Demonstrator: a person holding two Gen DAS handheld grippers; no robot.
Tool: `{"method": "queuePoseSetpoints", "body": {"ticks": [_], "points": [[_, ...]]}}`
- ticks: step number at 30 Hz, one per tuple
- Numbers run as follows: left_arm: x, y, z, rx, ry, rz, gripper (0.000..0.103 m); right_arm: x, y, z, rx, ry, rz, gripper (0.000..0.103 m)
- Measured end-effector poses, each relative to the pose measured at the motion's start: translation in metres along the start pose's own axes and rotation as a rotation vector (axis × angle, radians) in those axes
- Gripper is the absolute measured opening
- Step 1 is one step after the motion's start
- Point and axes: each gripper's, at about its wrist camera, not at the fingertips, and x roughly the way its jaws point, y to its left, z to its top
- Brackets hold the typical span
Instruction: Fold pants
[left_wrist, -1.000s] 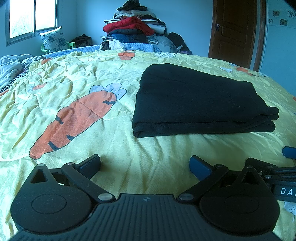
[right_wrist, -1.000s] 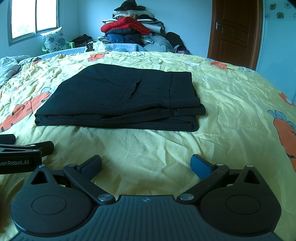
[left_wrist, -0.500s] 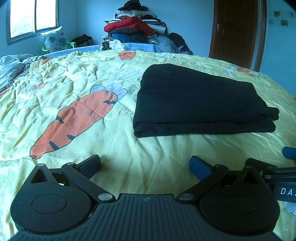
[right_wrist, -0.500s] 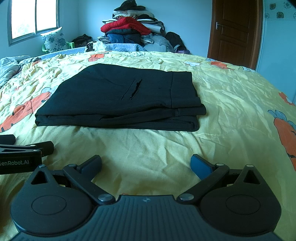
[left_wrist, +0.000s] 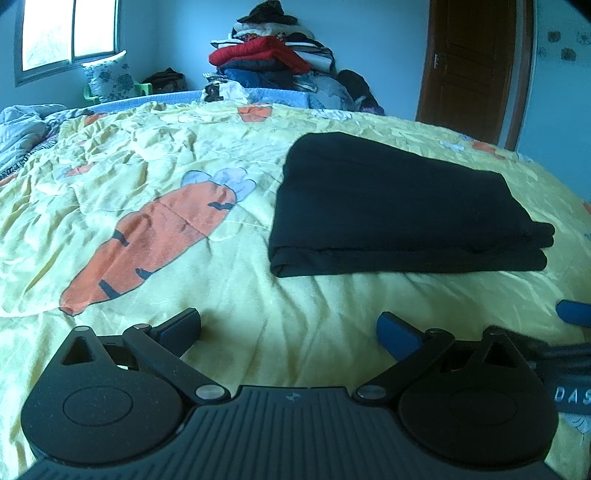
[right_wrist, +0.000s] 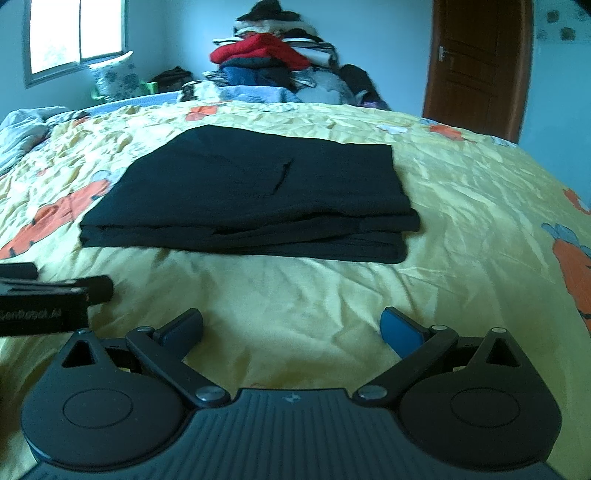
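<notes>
Yellow quilt (left_wrist: 295, 295) printed with big orange carrots covers the bed and fills most of what I see from both wrist cameras. Its fabric is creased all over. Behind the bed stand pale blue walls, with a brown wooden door (right_wrist: 476, 66) at the far right and a bright window (left_wrist: 66, 33) at the far left. A tall heap of clothes (right_wrist: 273, 70), with a red jacket on its upper part, sits at the far edge of the bed against the wall.

On the quilt, the black pants (right_wrist: 258, 199) lie folded into a flat, layered rectangle, with a pocket slit showing on the top layer. From my left wrist view the pants (left_wrist: 399, 218) sit ahead and to the right; from my right wrist view they sit ahead, a little to the left. One large carrot print (left_wrist: 155, 236) lies just beside their left edge.

My left gripper (left_wrist: 290, 328) hovers low over bare quilt, near the front edge of the pants but apart from them, its blue-padded fingers spread wide with nothing between them. My right gripper (right_wrist: 291, 326) is likewise spread wide and empty, also short of the pants. Each gripper's side shows at the edge of the other's view, so they are close together.
</notes>
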Motion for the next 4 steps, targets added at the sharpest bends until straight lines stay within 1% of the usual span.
{"method": "queuePoseSetpoints", "body": {"ticks": [4], "points": [[-0.006,0.003,0.0004,0.034,-0.011,0.021,0.103,-0.002,0.0065,-0.0008,-0.037,0.001,0.039,0.103]]}}
